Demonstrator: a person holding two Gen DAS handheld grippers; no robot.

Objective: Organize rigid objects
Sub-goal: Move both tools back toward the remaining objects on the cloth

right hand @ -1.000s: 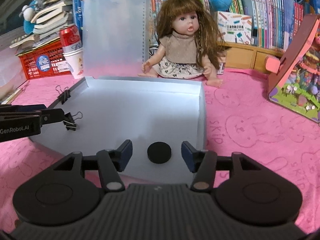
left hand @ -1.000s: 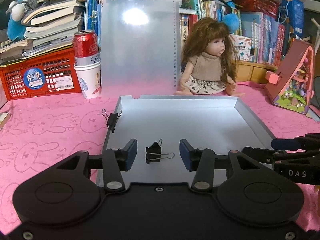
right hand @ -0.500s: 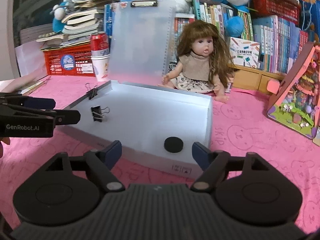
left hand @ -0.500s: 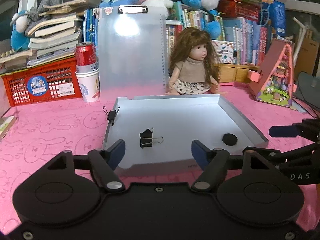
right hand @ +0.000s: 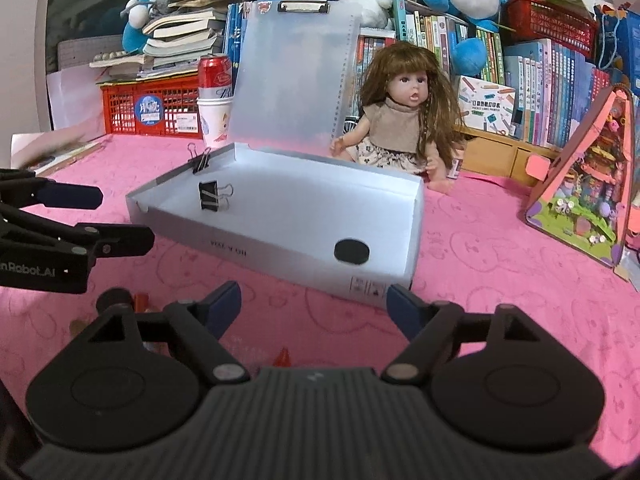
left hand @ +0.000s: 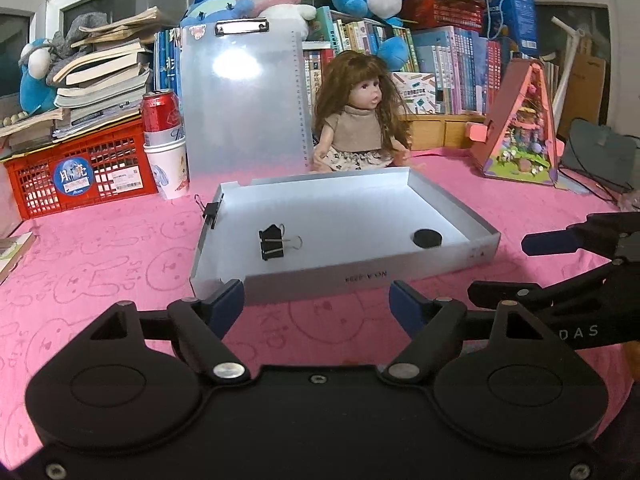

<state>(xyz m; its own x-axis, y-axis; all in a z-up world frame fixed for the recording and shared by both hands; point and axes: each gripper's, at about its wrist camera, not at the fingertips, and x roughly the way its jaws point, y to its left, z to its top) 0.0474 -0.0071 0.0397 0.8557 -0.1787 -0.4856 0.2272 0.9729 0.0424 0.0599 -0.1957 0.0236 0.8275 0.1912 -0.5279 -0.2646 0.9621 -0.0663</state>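
Black binder clip (left hand: 272, 242) lies on the floor of the shallow white tray (left hand: 452, 210), left half, with a black round disc (left hand: 427, 237) well apart toward the right wall; a second clip (left hand: 211, 213) is pinched on the left rim. Both are judged light, stiff and small: the clip best taken across its folded steel body, not the springy wire loops; the disc across its edge, likely slippery. Left hand-held gripper (left hand: 316, 304) and right hand-held gripper (right hand: 314, 304) are held spread wide and empty over the pink worktop (left hand: 100, 264), short of the tray's front wall.

Indoor light, moderate; glare patch on clipboard (left hand: 240, 92); strong fisheye bending, dark vignette corners; focus sharp.
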